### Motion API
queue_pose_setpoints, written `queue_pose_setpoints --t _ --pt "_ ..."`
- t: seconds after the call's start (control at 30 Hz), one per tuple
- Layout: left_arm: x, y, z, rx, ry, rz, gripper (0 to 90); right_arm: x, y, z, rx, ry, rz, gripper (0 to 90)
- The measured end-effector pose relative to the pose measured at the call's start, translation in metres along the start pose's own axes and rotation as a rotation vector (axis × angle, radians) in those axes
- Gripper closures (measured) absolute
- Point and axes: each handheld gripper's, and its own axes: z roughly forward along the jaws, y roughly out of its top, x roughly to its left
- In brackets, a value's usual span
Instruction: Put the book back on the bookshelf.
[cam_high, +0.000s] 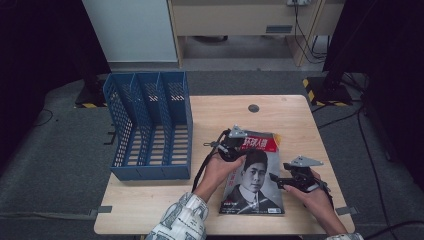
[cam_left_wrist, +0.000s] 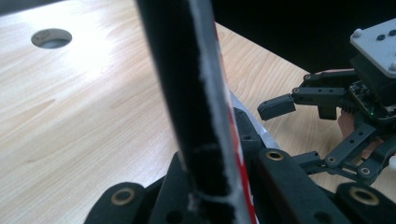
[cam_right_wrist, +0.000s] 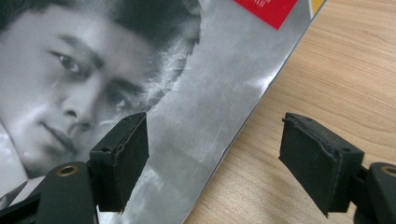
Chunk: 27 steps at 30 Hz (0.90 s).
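Left gripper (cam_high: 235, 146) clamped on magazine (cam_high: 255, 180) at its 11 o'clock corner; right gripper (cam_high: 278, 181) gaping, straddling the 3 o'clock edge. Single-corner pinch risks cover tearing or slipping out while lifting toward blue file rack (cam_high: 150, 127).

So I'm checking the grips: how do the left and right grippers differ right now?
The left gripper is shut on the magazine edge; the right gripper is open, straddling its other edge without pressing. Left sits near the magazine's top, right at its side. Both are hand-held.

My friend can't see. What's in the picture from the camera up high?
Two hands hold a magazine on a wooden table. The left tool pinches its top edge, the right tool is open at its side, and a blue file rack stands left.
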Motion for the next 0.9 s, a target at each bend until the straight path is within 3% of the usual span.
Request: queue_pose_setpoints --t 0.4,0.63,0.9 --pt "-0.001 0.021 -0.015 -0.020 0.016 0.044 86.0 0.003 0.004 0.001 -0.004 0.040 -0.017 18.2" --pt "-0.002 0.036 -0.030 -0.073 0.016 0.059 86.4 0.003 0.008 -0.001 -0.010 0.078 -0.033 16.3" --pt "-0.009 0.051 -0.042 -0.102 0.001 0.088 86.7 0.007 0.016 -0.005 -0.018 0.076 -0.081 18.5"
